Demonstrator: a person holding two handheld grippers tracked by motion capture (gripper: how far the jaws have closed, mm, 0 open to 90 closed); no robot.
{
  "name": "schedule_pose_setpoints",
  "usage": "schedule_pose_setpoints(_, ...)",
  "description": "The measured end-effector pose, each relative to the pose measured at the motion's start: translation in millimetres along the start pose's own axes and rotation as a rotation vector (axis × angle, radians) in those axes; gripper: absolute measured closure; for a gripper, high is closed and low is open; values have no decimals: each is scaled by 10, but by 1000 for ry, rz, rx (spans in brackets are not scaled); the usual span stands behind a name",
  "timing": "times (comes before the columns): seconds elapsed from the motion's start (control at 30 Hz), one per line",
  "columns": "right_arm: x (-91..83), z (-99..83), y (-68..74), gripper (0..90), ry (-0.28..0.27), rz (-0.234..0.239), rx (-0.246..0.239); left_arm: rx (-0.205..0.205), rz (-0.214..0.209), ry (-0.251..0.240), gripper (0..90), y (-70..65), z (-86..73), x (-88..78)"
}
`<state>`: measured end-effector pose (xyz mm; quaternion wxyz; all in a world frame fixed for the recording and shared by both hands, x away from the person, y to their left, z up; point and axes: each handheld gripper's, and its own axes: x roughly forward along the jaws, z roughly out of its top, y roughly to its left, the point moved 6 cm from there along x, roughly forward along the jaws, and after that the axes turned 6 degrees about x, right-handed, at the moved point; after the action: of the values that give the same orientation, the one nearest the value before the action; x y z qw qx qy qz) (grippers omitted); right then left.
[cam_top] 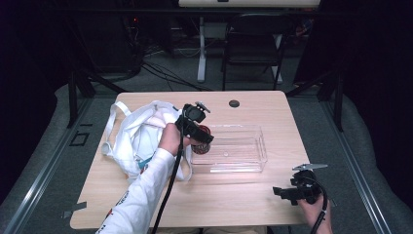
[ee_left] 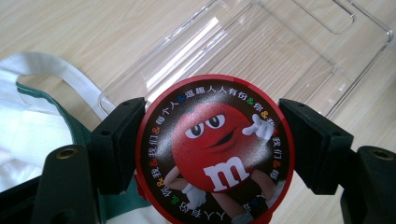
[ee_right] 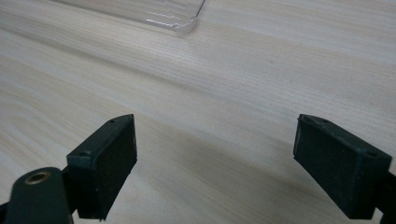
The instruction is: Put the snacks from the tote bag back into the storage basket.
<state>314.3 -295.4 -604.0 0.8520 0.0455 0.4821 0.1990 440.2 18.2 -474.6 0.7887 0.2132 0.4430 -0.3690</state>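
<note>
Though over tray (ee_left: pixel 261 51), tin (ee_left: pixel 215 149) in left gripper (ee_left: pixel 212 144).

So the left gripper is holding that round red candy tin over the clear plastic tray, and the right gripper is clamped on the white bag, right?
Not quite. The right gripper holds nothing: the right gripper view shows its jaws open over bare table. The white bag lies by the left hand. The rest stands: the left gripper holds the round red candy tin over the clear plastic tray.

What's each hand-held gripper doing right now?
Left hand-held gripper: closed on the round red candy tin.
Right hand-held gripper: open, empty, above the table.
</note>
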Motion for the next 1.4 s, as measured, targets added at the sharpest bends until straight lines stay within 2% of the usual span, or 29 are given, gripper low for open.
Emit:
schedule_pose_setpoints(0.47, -8, -2, -1, 130, -5, -5, 2, -27, -8, 15, 269, -42, -95, 203)
schedule_pose_setpoints(0.73, -8, -2, 2, 130, -1, -1, 0, -69, -16, 18, 269, -74, -177, 348)
schedule_pose_setpoints(1.03, -5, -2, 3, 130, 1, -1, -2, -92, -20, 31, 269, -119, -247, 481)
schedule_pose_setpoints(1.4, -4, -1, 21, 130, -1, 3, -5, -82, 7, 53, 268, -180, -322, 620)
